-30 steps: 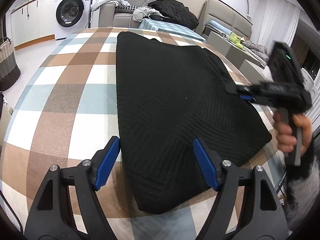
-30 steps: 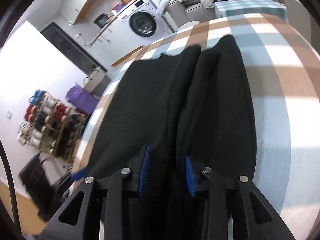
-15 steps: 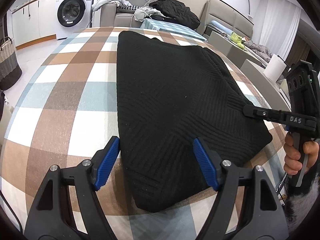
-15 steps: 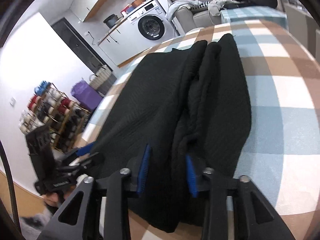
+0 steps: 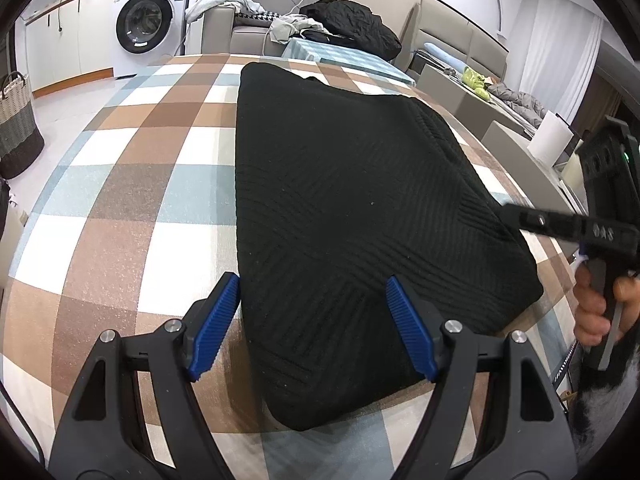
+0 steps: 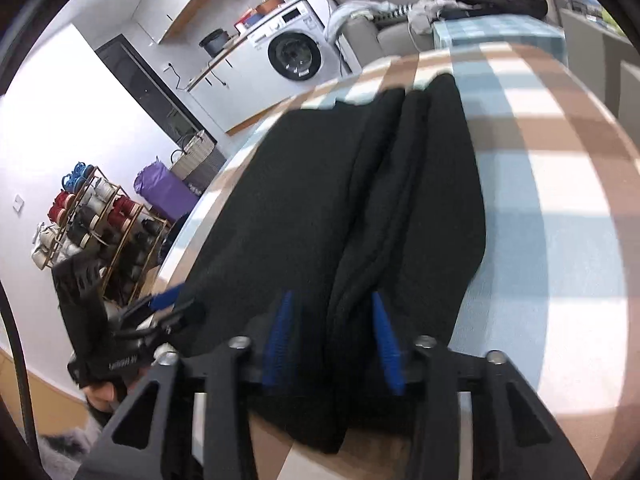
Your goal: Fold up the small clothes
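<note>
At the far left of the left wrist view a woven basket (image 5: 16, 120) is cut by the frame edge. The checked tablecloth (image 5: 132, 184) carries the black knit garment (image 5: 352, 208), folded and lying flat across its middle. The left gripper (image 5: 312, 328) hovers at the garment's near corner, blue pads spread wide with nothing between them. At the right edge the right gripper (image 5: 516, 216) reaches the garment's side; its tip merges with the dark knit there. The right wrist view is motion-blurred: the right gripper (image 6: 332, 344) has its pads apart astride a raised fold, and contact with the cloth cannot be made out.
</note>
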The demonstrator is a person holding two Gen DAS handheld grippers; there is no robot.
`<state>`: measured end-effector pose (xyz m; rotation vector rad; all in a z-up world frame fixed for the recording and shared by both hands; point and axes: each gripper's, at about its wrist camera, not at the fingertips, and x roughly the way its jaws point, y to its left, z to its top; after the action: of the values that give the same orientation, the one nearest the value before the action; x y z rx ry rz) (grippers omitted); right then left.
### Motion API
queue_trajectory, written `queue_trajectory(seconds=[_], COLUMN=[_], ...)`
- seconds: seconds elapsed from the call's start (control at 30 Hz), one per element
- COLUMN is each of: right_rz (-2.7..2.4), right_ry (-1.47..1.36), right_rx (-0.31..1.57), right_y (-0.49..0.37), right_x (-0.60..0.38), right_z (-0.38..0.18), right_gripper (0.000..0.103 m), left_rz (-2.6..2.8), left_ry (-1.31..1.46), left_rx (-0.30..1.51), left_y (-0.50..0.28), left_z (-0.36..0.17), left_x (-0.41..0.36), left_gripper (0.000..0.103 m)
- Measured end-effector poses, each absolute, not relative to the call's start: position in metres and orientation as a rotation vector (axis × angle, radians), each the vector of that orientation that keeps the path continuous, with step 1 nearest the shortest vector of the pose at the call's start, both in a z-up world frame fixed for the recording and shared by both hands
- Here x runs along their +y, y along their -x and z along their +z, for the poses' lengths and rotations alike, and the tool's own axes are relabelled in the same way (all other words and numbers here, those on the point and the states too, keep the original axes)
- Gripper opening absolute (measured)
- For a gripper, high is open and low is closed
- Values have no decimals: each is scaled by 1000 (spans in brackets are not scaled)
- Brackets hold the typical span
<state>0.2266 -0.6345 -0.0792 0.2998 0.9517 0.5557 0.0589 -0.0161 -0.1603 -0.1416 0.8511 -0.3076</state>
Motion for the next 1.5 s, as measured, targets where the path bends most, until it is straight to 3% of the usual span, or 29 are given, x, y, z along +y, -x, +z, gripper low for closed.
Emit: queue_trajectory(seconds=[0.3, 0.43, 0.5, 0.63, 0.77, 0.93, 1.07, 1.37, 1.5], right_rz=[502, 494, 498, 455, 374, 396, 449, 574, 517], right_ry=[-374, -269, -210, -147, -168, -272, -324, -408, -315], right_rx=[1014, 994, 906, 744, 869, 951, 991, 950, 909], right_y=[-320, -331, -321, -296, -316, -318, -300, -209, -198], right_x=[-624, -607, -603, -615, -636, -657, -666, -665, -656], right_z=[-94, -86, -66, -29, -59, -84, -86, -79, -83], right_gripper=[43, 11, 9, 9, 10, 31, 34, 35, 17], left_rz=[-291, -290, -288, -293, -290, -299, -316, -315, -310], left_ry=[165, 179, 192, 197, 184, 165, 144, 127, 124], left_rx=[846, 844, 832, 814, 834, 845, 863, 880, 885], left_y=[-62, -63, -62, -60, -61, -61, -59, -61, -60], left_z=[-160, -159, -155, -149, -153, -156, -160, -165, -165], left_x=[-9, -6, -3, -1, -5, -10, -17, -22, -21], left_gripper=[73, 73, 73, 73, 73, 73, 73, 73, 73])
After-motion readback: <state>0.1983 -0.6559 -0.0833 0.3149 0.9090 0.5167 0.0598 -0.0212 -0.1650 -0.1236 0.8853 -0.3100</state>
